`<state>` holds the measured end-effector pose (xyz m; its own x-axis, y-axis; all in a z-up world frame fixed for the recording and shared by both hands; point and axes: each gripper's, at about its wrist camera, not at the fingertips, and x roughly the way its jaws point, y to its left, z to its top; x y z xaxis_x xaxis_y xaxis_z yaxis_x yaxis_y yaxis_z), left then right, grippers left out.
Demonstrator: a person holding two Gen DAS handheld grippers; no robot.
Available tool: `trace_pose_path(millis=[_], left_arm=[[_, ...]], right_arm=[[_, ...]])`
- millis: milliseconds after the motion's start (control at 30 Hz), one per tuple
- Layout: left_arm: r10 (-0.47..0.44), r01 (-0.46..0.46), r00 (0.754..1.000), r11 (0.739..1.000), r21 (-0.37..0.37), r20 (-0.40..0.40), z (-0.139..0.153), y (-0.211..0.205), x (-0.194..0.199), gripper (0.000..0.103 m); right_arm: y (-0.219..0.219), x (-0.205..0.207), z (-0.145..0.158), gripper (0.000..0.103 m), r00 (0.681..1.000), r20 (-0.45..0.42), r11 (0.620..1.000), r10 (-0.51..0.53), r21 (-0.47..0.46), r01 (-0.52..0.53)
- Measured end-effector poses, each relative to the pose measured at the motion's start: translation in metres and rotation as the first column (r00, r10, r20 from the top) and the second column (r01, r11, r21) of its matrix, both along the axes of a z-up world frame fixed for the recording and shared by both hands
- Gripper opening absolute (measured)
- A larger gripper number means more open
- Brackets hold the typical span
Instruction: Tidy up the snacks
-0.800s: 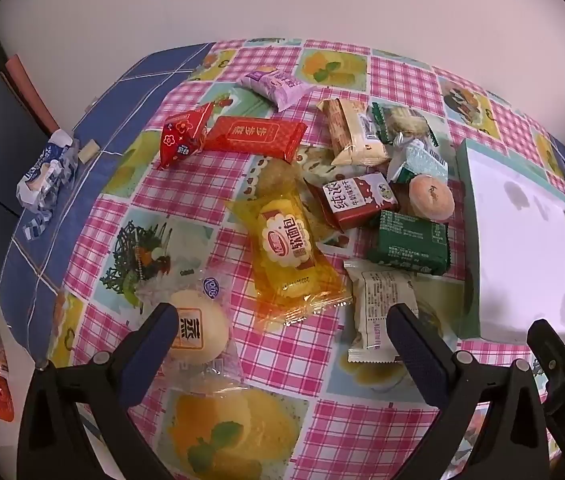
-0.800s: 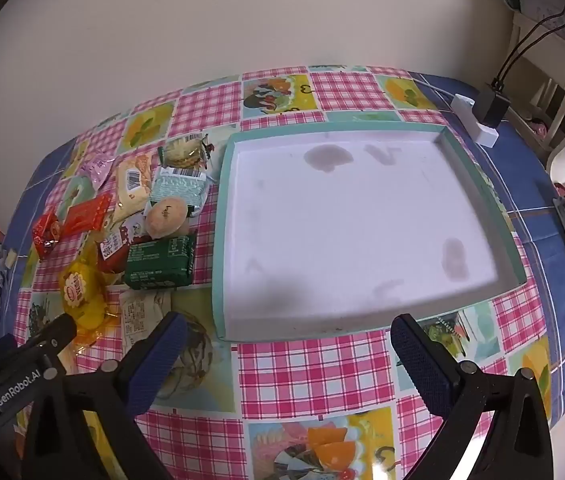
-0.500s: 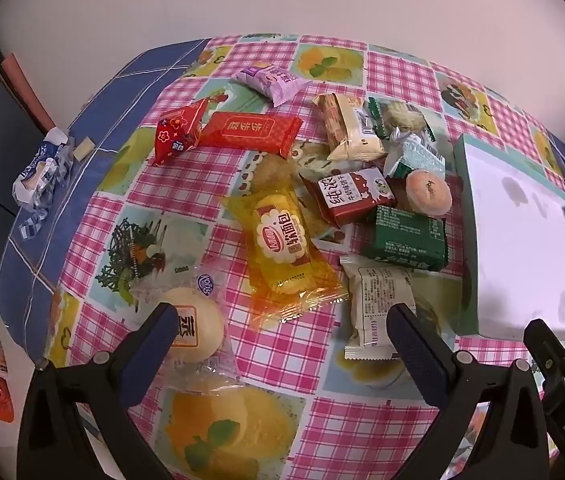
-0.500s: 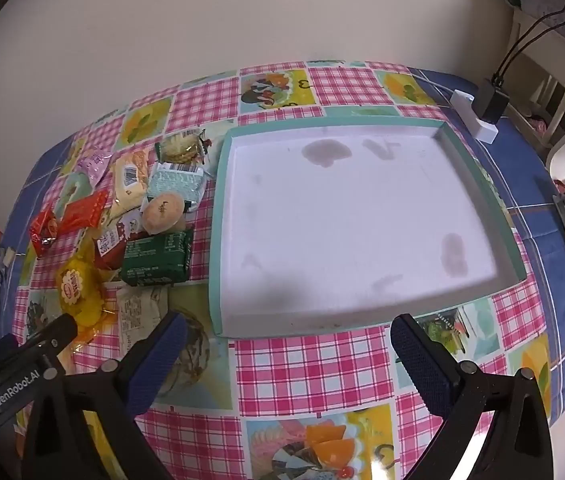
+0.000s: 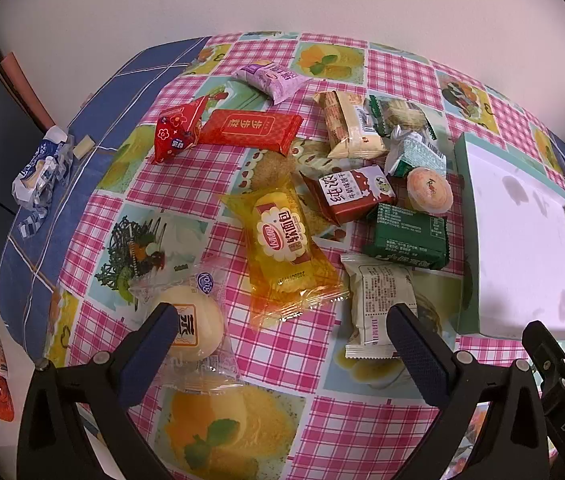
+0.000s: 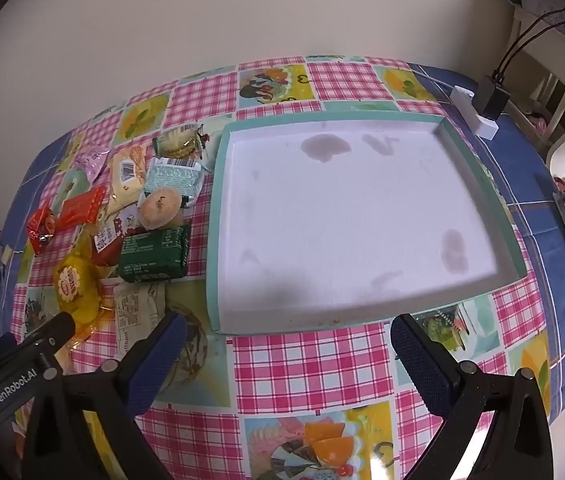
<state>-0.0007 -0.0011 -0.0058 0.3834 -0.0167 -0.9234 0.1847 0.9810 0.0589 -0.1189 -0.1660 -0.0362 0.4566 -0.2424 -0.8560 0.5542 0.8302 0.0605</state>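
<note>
1. While both jaws stand wide apart and empty, snacks lie loose on the tabletop [image 5: 186, 184] left of the bare tray [image 6: 218, 216]
2. Left gripper [image 5: 282, 344]: straddle the yellow bread pack [image 5: 282, 240] across its narrow width
3. Right gripper [image 6: 282, 344]: hang clear over the tray

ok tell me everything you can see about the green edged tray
The tray is a shallow rectangular box with a mint-green rim and low walls and a white floor that looks like card or foam. The floor carries several faint grey smudges and holds no snacks. It lies flat on the checked tablecloth, to the right of the snack pile as the right wrist view shows it; the dark green packet lies close beside its left wall. Neither tool touches it.
</note>
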Motion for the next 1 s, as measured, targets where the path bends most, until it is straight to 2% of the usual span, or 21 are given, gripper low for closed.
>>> trace_pose_path(millis=[1000], left_arm=[[0.0,0.0,1.0,1.0,0.001,-0.003,-0.0004,0.0007,-0.0001,0.103]], right_arm=[[-0.0001,0.0003,-0.0037,0.103,1.0,-0.013,1.0,-0.008,0.009,0.008]])
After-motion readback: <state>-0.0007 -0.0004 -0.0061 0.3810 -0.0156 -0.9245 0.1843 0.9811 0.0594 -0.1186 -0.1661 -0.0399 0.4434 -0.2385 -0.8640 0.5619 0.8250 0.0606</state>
